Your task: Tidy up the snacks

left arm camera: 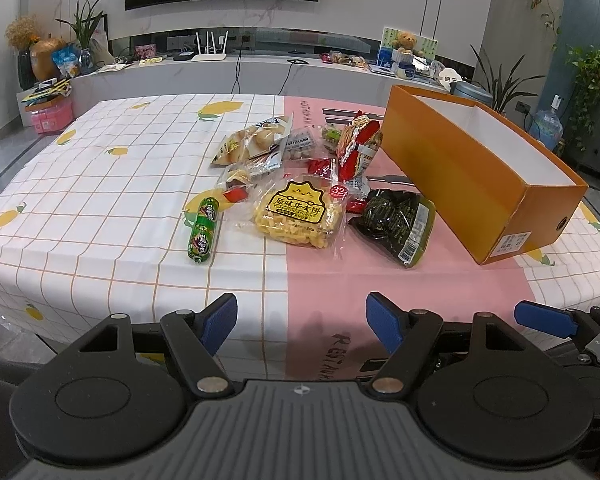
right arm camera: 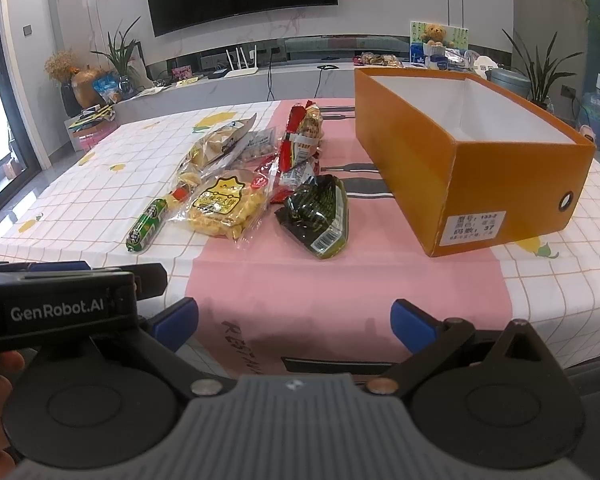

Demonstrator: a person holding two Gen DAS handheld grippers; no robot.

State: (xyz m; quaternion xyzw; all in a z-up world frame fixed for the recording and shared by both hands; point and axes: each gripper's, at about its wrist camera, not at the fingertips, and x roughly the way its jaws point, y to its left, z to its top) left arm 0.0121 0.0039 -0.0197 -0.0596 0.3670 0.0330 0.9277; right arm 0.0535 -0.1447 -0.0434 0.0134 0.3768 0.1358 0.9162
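Snacks heaped left of the box

Our left gripper (left arm camera: pixel 301 322) and right gripper (right arm camera: pixel 294 322) gape empty over the tablecloth (left arm camera: pixel 100 184); snacks (left arm camera: pixel 300 184) lie beside the orange box (left arm camera: pixel 472 176).

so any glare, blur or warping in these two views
Left wrist view: fisheye bends the table edge and orange cardboard box; sharp, no motion blur; dark corner vignetting. Right wrist view: same warping, bright window at left, soft shadows under the open right gripper, slight sheen on the dark green snack packet.
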